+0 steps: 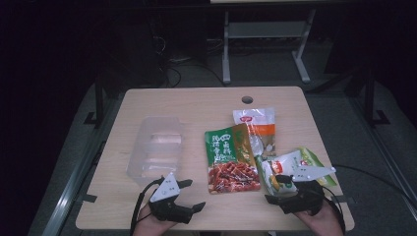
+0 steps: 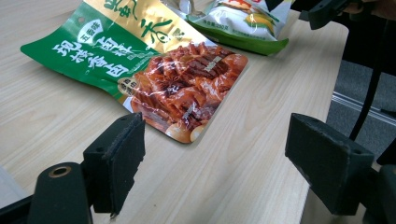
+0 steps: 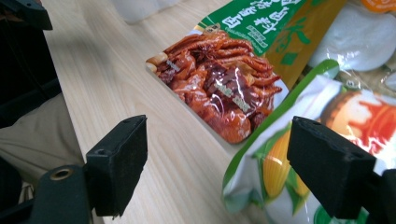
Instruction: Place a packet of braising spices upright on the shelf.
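Both tongs, the left tongs point(image 1: 189, 194) and the right tongs point(image 1: 278, 189), are wide apart and hold nothing near the front of the table point(image 1: 196, 101), so the next move is probably to grab the green snack bag point(image 1: 230, 157) lying between them.

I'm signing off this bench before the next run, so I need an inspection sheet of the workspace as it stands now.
Surface: wooden table, with a round hole near the far edge.
Job's things: green snack pouch lying flat at the middle; corn packet beside it, partly under the right gripper; white and orange packet behind them; clear plastic box at the left, looks empty.
Clutter: nothing seen.
Grippers: left gripper open, holding nothing; right gripper open above the corn packet's near end.
Cables: a black cable trails from the left gripper.
Surroundings: dark room, metal table legs on the floor behind.
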A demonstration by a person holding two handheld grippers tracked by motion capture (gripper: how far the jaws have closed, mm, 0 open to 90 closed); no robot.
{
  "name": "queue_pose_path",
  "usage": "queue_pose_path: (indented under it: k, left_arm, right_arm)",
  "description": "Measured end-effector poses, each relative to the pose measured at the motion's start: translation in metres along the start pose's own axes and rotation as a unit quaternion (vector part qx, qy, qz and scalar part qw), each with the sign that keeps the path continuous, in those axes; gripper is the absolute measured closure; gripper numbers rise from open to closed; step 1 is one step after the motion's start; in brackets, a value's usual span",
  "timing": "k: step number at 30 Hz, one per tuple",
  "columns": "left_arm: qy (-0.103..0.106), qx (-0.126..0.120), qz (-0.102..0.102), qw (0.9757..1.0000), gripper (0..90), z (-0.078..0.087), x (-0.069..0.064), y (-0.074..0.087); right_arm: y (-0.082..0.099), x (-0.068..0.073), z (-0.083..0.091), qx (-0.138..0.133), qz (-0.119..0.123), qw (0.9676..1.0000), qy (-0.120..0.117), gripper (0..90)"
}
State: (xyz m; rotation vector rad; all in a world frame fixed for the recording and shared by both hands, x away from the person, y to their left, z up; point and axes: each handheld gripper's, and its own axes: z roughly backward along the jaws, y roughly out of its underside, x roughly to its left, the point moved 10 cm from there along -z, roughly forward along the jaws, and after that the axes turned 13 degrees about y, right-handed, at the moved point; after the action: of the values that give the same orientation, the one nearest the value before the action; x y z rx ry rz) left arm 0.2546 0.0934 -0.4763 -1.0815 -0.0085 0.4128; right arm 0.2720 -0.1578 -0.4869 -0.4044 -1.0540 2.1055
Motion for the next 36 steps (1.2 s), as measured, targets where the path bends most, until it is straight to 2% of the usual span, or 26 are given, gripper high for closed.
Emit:
queue_pose_path:
  k: [8, 15, 18, 20, 22, 28, 32, 36]
  left_arm:
    - [0.008, -0.001, 0.006, 0.9999, 19.5, -0.001, 0.003, 0.001]
    - [0.008, -0.001, -0.002, 1.0000, 19.5, -0.001, 0.003, -0.001]
    - [0.007, 0.002, -0.004, 1.0000, 19.5, -0.002, 0.003, 0.000]
    - [0.006, 0.000, -0.002, 1.0000, 19.5, -0.002, 0.003, 0.000]
    - [0.006, -0.005, -0.001, 1.0000, 19.5, -0.002, 0.004, -0.002]
    - [0.007, -0.005, 0.000, 1.0000, 19.6, -0.002, 0.006, -0.004]
    - [0.007, -0.006, 0.002, 1.0000, 19.6, -0.002, 0.006, -0.004]
    - [0.006, -0.007, -0.002, 1.0000, 19.7, -0.001, 0.006, -0.005]
  right_arm:
    - [-0.013, -0.001, -0.007, -0.001, 0.003, 1.0000, -0.008, 18.3]
    - [-0.025, -0.002, -0.013, 0.015, 0.008, 0.9998, -0.005, 14.8]
    - [-0.041, -0.004, -0.021, 0.021, 0.013, 0.9997, -0.004, 14.2]
    - [-0.044, -0.005, -0.023, 0.024, 0.012, 0.9996, -0.005, 14.2]
    - [-0.055, -0.009, -0.032, 0.035, 0.019, 0.9992, -0.005, 14.1]
    - [-0.071, -0.015, -0.048, 0.060, 0.027, 0.9978, -0.004, 14.2]
    - [-0.080, -0.019, -0.056, 0.071, 0.031, 0.9970, 0.005, 14.7]
    - [-0.090, -0.030, -0.067, 0.093, 0.034, 0.9949, 0.016, 15.8]
